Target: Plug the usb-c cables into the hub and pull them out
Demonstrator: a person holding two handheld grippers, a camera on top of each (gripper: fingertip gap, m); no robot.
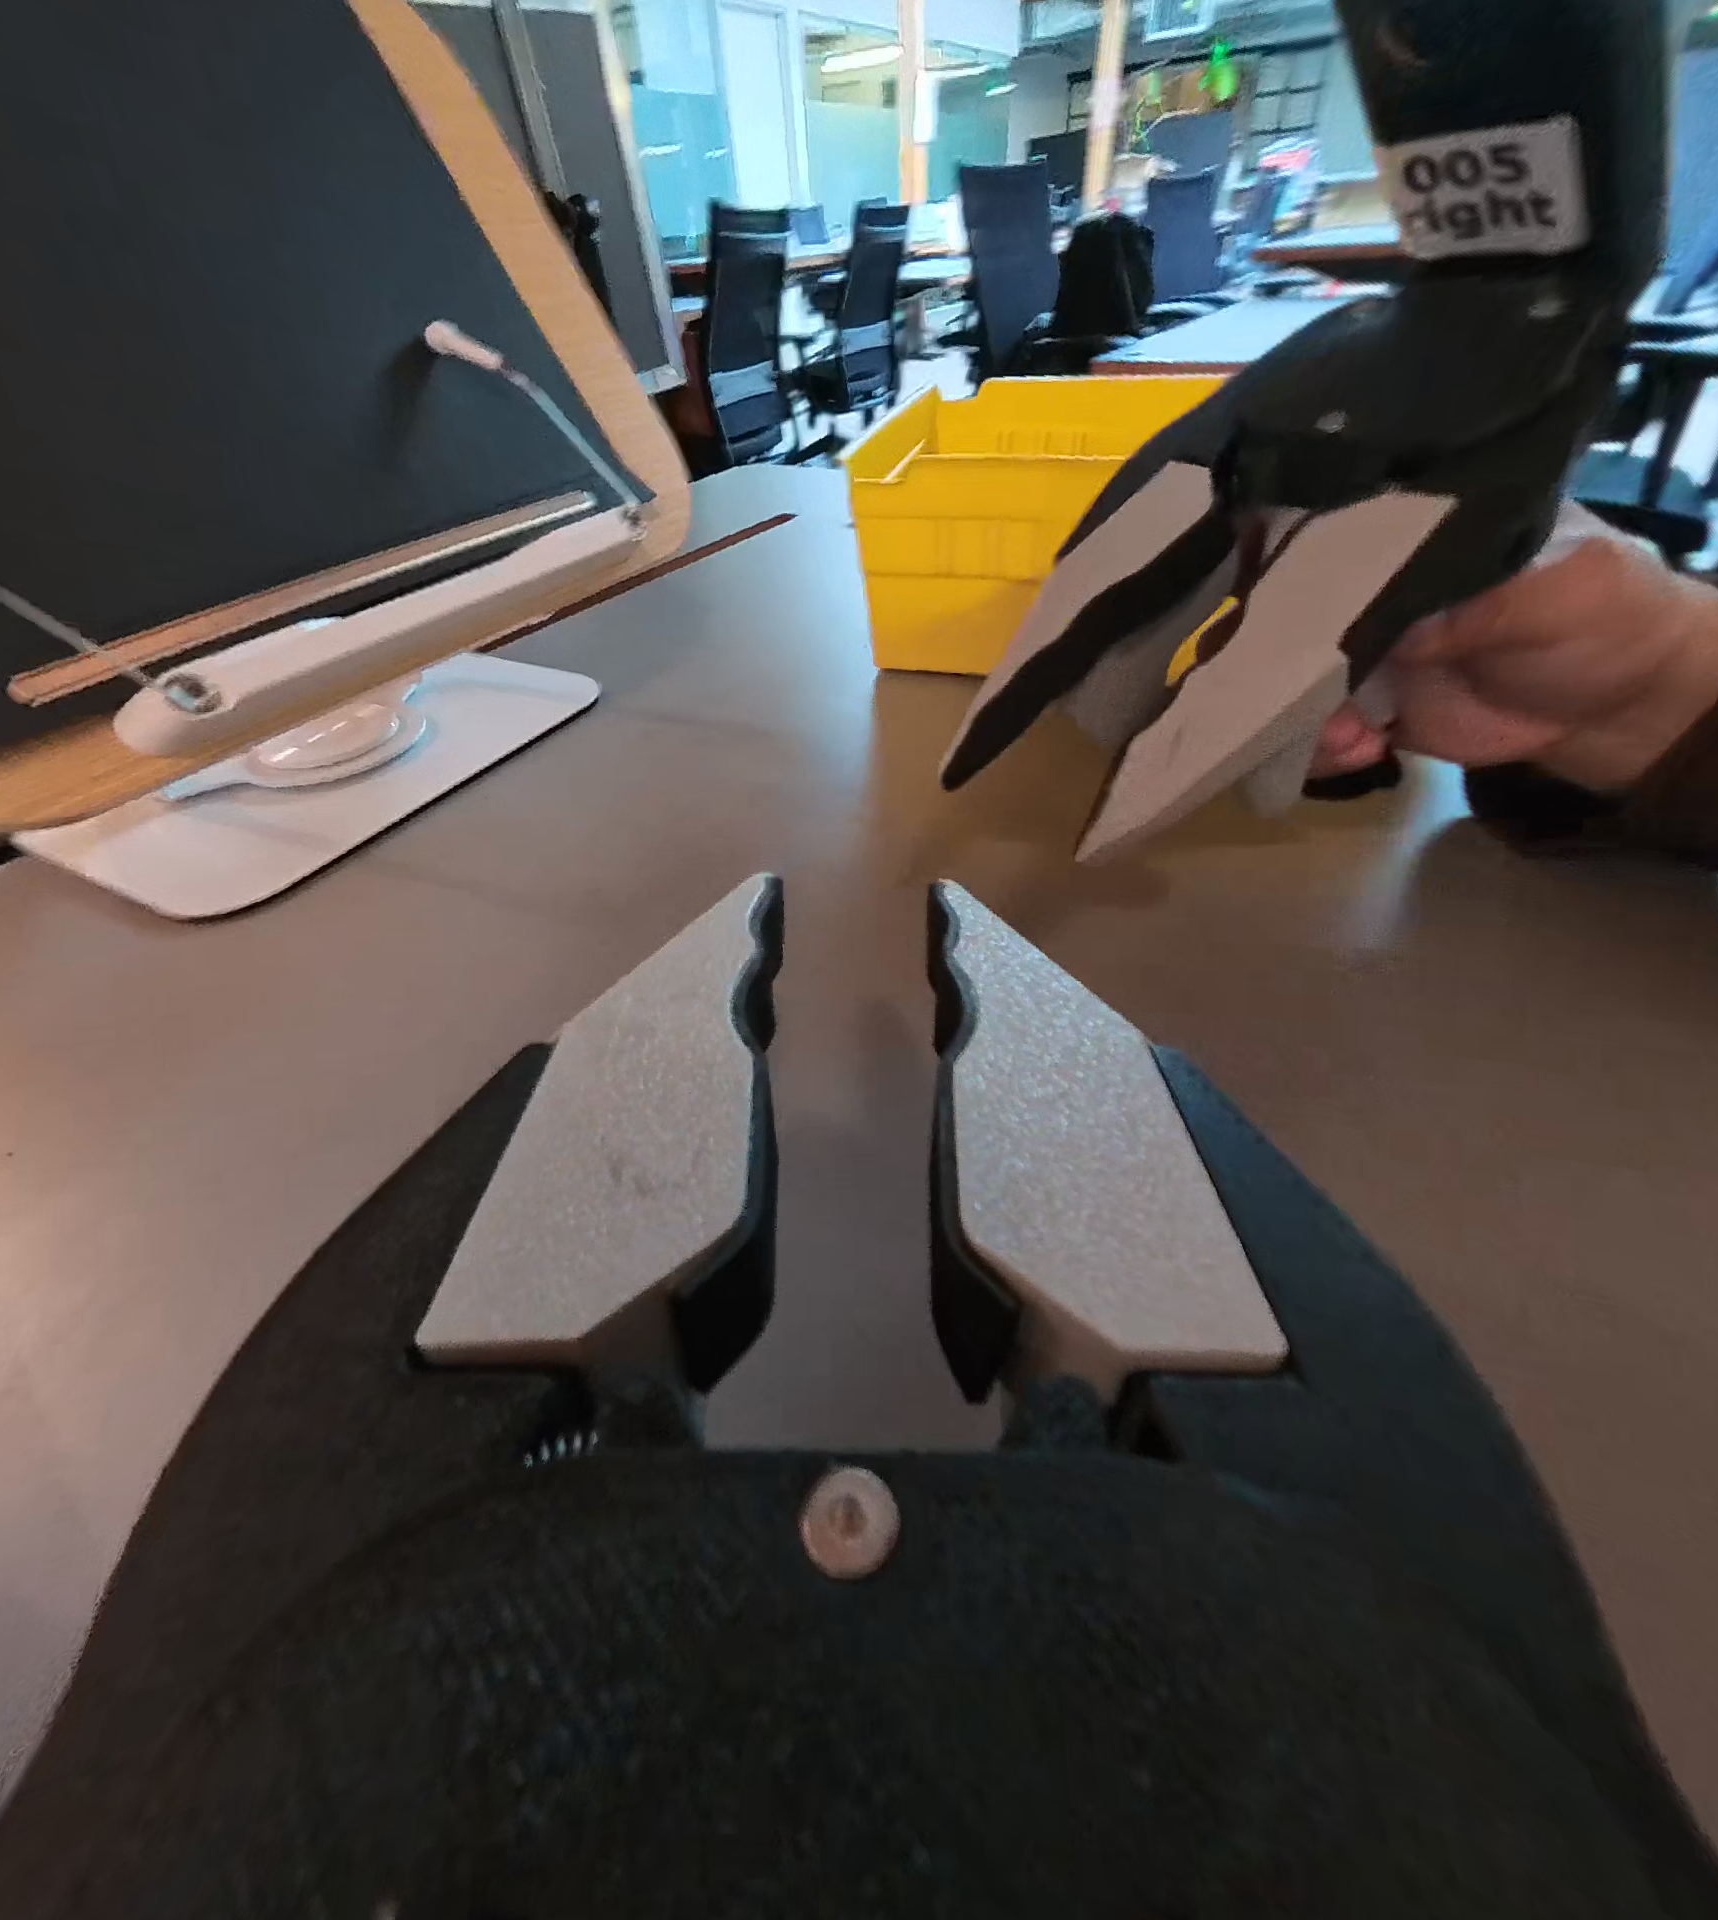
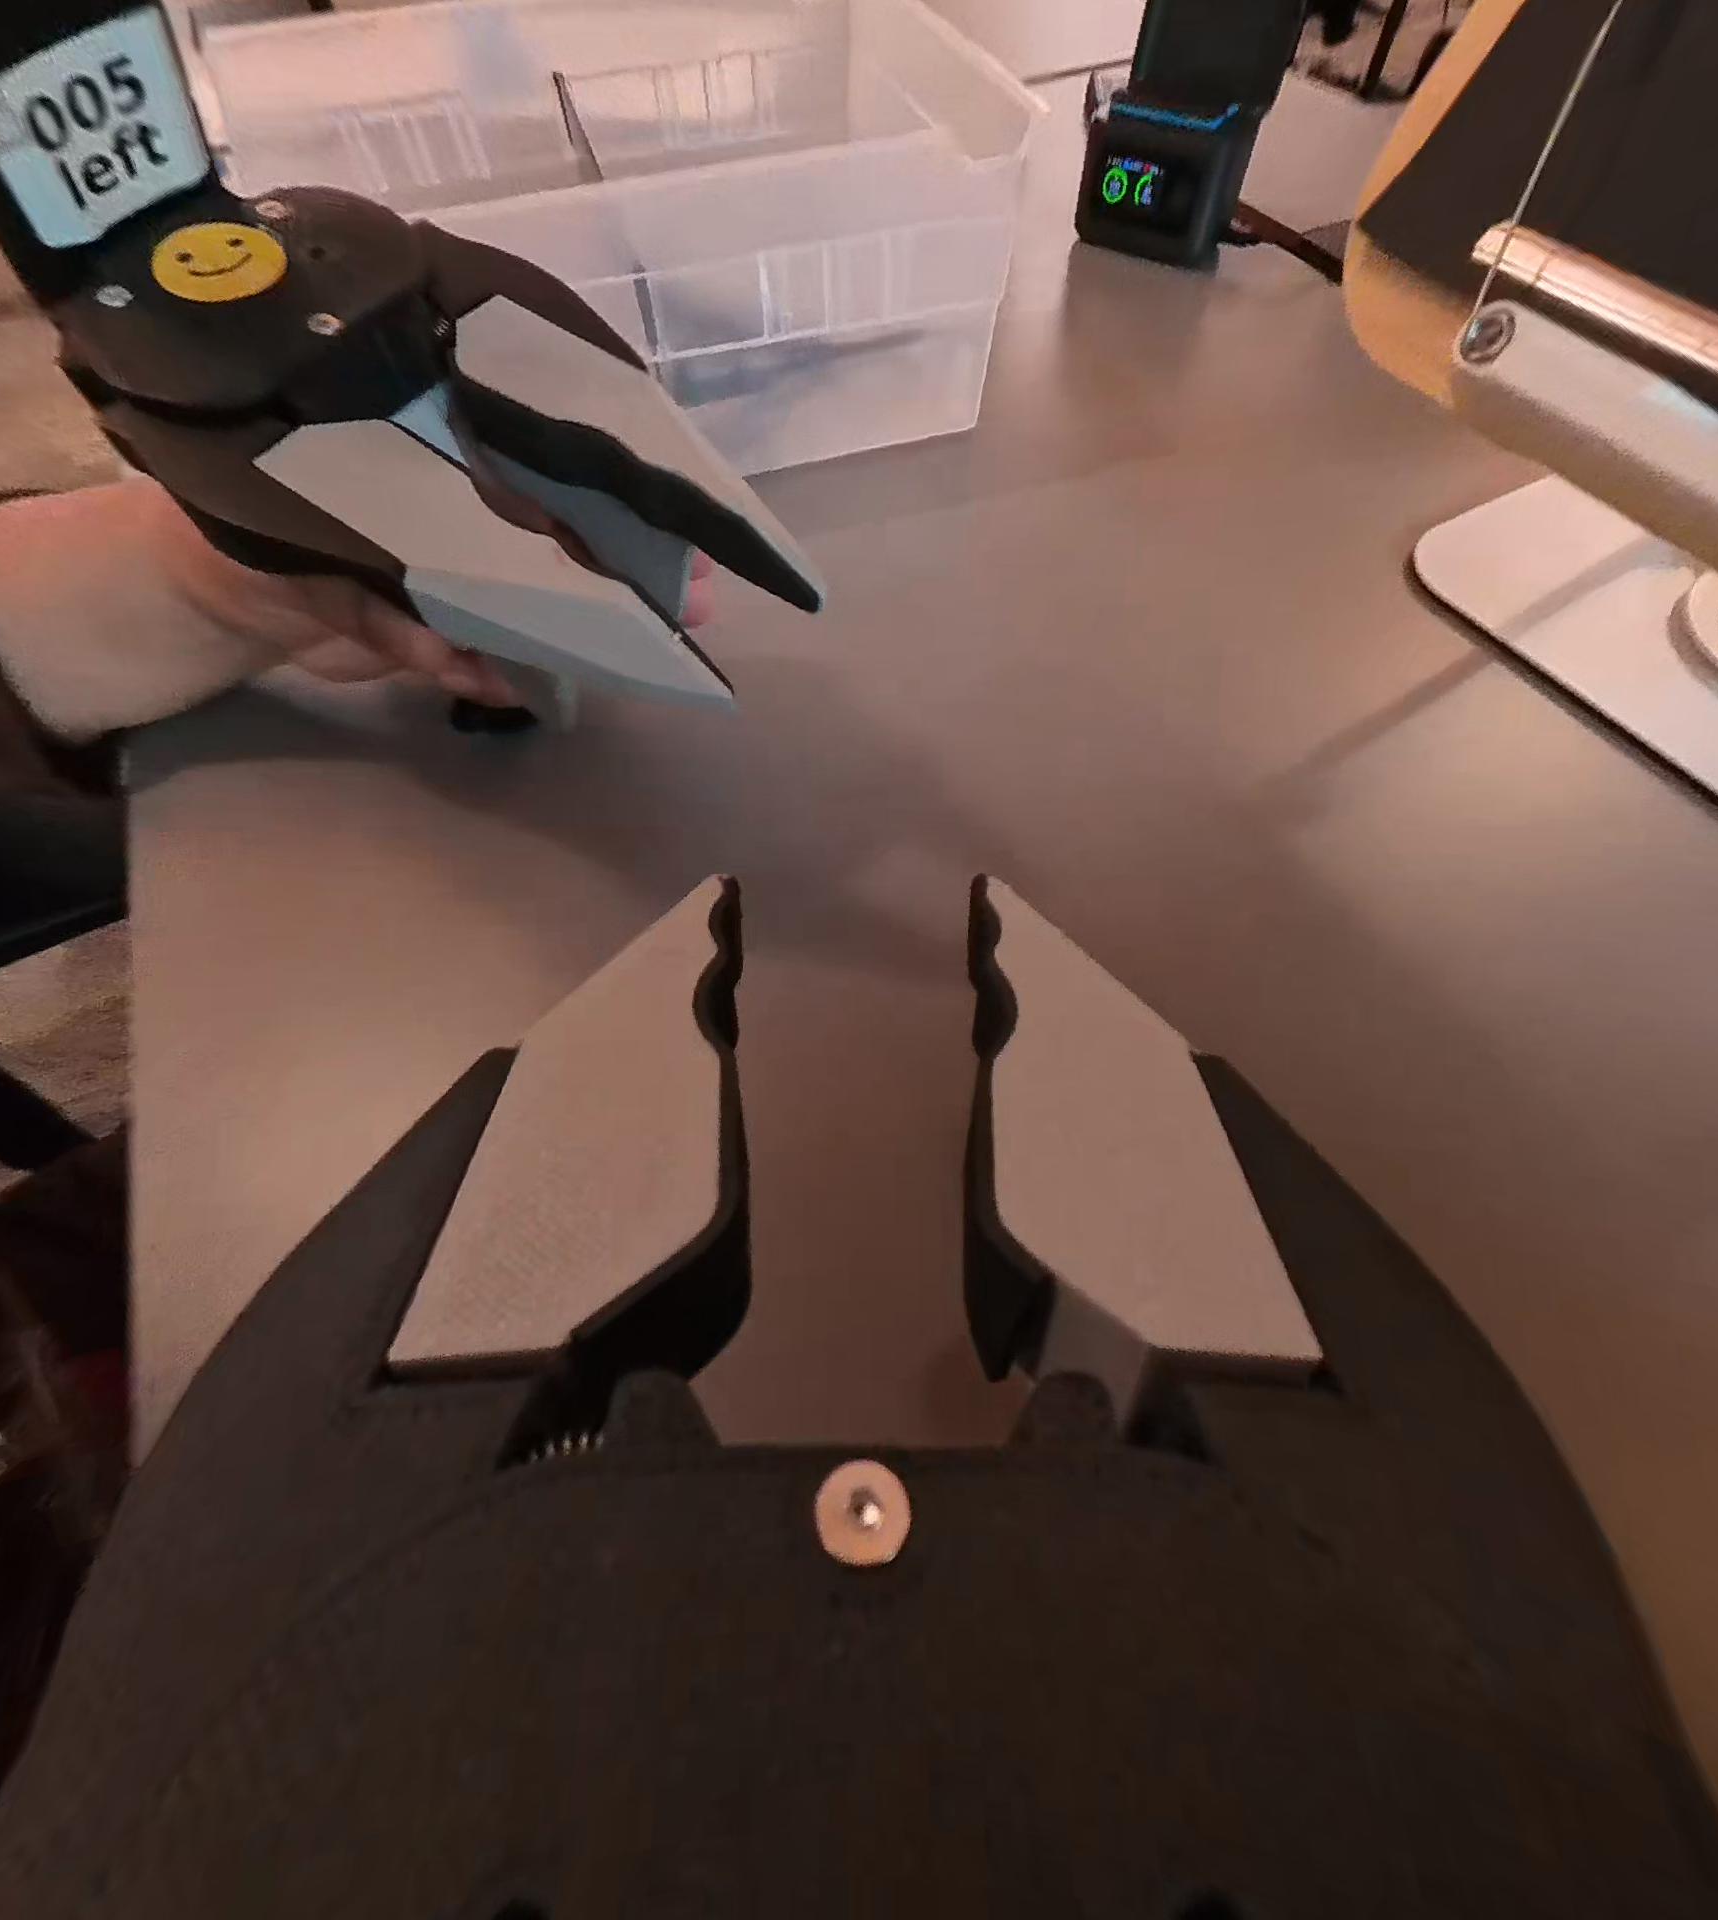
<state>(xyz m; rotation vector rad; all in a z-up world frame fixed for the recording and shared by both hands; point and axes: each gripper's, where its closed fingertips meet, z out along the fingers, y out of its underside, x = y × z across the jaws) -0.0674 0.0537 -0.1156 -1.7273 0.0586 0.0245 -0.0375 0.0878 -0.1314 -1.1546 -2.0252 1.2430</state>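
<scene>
My left gripper (image 1: 857, 902) is open and empty, low over the brown table (image 1: 419, 1091). My right gripper (image 2: 853, 891) is open and empty over the same table (image 2: 1146, 831). Each shows in the other's view, held by a hand: the right gripper (image 1: 1026, 816) at the upper right, the left gripper (image 2: 770, 649) at the upper left, both with jaws apart. The two point toward each other. No usb-c cable shows in either view. A small black device with a lit colour screen (image 2: 1156, 187) stands at the back of the table; I cannot tell whether it is the hub.
A wood-edged black board on a white stand (image 1: 315, 665) stands at the left, with thin wire arms; it also shows in the right wrist view (image 2: 1613, 395). A yellow bin (image 1: 969, 540) sits behind. A clear plastic bin (image 2: 730, 239) stands at the back. Office chairs (image 1: 761, 312) stand beyond the table. About 6 cm separates my left fingertips from my right.
</scene>
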